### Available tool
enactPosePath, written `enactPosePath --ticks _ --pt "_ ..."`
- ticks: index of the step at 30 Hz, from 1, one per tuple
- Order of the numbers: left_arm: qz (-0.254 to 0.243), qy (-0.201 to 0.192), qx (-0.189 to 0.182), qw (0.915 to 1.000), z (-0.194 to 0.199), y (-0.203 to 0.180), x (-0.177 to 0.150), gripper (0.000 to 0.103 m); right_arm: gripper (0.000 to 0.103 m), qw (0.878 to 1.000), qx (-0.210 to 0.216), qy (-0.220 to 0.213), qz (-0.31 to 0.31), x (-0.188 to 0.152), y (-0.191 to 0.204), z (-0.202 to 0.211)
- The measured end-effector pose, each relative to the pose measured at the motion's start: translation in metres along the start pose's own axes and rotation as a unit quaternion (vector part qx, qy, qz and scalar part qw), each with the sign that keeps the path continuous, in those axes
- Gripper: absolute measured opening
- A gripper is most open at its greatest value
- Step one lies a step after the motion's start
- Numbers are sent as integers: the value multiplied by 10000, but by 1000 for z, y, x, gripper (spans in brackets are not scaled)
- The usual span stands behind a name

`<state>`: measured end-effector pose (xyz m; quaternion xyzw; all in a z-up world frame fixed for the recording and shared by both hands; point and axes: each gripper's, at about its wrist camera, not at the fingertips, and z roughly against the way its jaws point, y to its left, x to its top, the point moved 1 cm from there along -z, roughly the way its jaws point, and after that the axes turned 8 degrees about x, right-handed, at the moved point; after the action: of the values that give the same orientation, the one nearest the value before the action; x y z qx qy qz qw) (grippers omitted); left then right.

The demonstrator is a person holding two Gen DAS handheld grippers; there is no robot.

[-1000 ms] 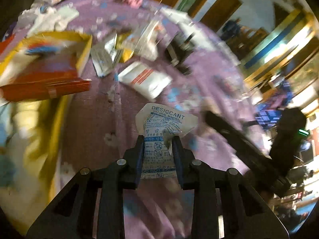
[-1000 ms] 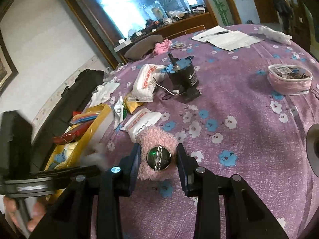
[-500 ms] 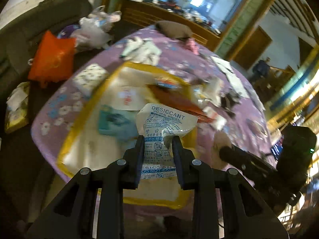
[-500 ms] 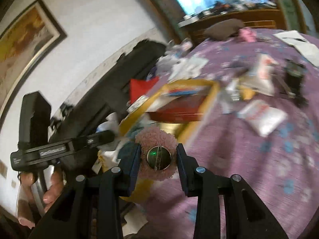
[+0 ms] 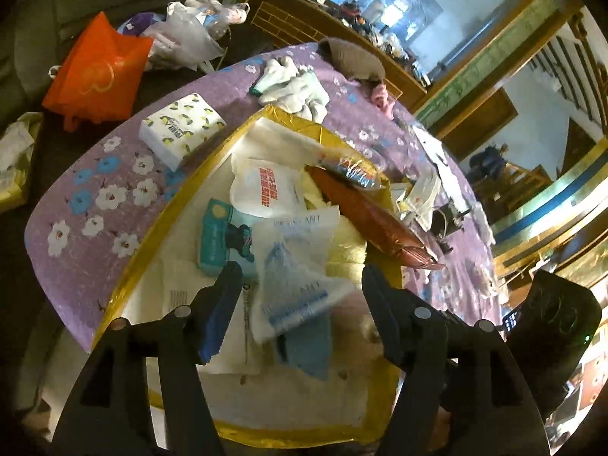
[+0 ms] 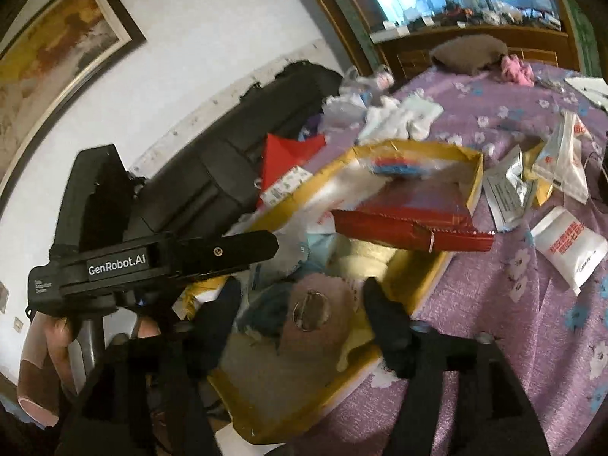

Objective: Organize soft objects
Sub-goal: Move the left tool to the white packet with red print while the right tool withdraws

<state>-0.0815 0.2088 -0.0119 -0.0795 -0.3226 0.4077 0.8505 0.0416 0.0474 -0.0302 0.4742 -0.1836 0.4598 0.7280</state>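
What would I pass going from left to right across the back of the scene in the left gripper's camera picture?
Orange bag → clear plastic bags → white socks → grey-brown cushion → small pink item.

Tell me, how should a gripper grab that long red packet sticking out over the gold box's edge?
I'd take the red packet by its crimped end, which overhangs the gold box's rim above the purple tablecloth. Coming from the tablecloth side looks easiest: that end seems flat, thin and free, so the fingers can close above and below it.
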Motion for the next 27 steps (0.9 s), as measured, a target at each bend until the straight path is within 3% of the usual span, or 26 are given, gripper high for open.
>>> enactPosePath --ticks 5,8,12,18,21,24,27 --pt "100 -603 54 9981 34 -4 -8 66 69 9996 125 -203 134 -4 9 20" --pt "70 -1015 132 9947 56 -15 -15 72 69 9978 -73 -661 79 -15 5 52" --pt "-397 -955 -32 9946 58 -57 -24 73 69 9946 -319 -919 -365 -31 -22 87" --pt "-1434 -448 -105 9886 26 -150 -36 73 69 9884 -999 -780 -842 -42 -79 129" --pt "-1674 134 -134 9857 -17 -186 -33 73 69 9809 -1419 -772 -1080 -47 -105 148" --pt "-1979 714 -110 9776 -67 -217 -30 73 69 9704 -1828 -835 -1339 -55 -130 165" --pt "-1895 1109 -5 9756 -111 -237 -22 73 69 9594 -2347 -840 -1319 -63 -141 172"
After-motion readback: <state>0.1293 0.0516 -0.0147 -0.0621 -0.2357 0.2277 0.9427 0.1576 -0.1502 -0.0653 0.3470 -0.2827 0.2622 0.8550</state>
